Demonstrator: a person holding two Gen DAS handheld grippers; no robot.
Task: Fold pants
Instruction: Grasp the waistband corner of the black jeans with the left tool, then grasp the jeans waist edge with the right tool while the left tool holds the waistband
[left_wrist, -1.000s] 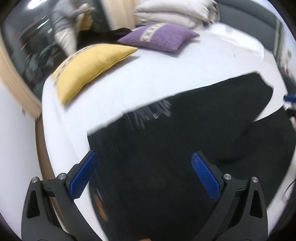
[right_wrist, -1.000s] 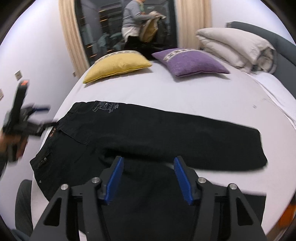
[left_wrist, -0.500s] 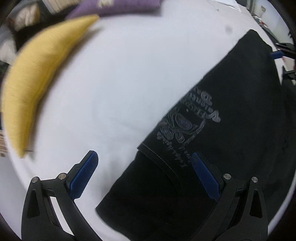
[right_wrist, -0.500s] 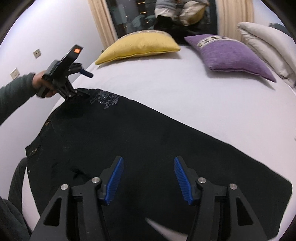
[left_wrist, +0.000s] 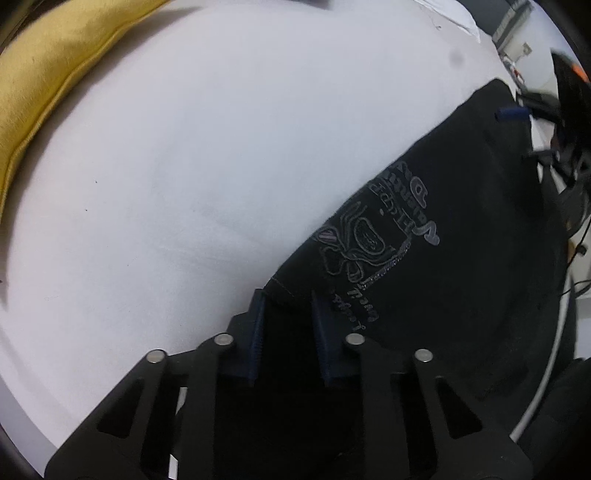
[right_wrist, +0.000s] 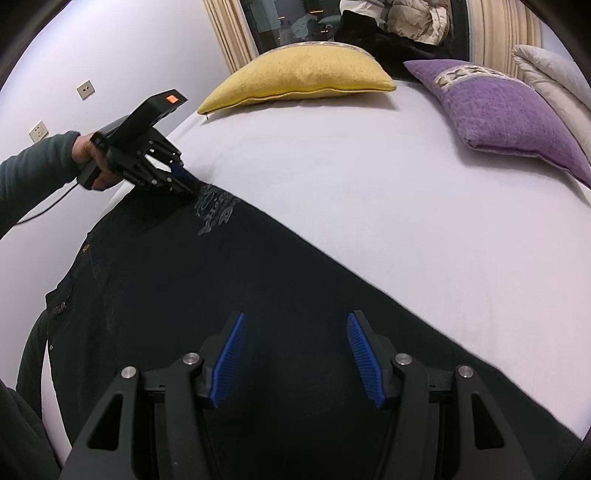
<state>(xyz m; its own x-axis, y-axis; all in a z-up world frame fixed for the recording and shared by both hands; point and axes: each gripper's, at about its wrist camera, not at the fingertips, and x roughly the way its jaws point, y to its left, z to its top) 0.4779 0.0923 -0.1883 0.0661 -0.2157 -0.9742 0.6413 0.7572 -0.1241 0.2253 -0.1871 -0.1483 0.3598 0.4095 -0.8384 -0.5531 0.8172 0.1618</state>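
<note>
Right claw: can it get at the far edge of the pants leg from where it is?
Probably yes. The right claw is open above the black pants, with nothing between it and that edge, only bare white bedsheet beyond.

Even indoor light, strong fisheye bending at the rims, left wrist view slightly soft and blurred.

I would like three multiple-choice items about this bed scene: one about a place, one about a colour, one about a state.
1. Where does the left hand-held gripper grip the black pants?
A. at the edge beside the printed logo
B. at a leg hem
C. nowhere

2. Which colour is the pillow nearest the left hand-held gripper?
A. purple
B. yellow
C. green

3. How is the right hand-held gripper?
A. shut on the pants
B. holding a pillow
C. open above the pants

Answers: 1 A, its fingers pinch fabric by the logo; 2 B, yellow fabric shows; 3 C, its fingers stand apart.
</note>
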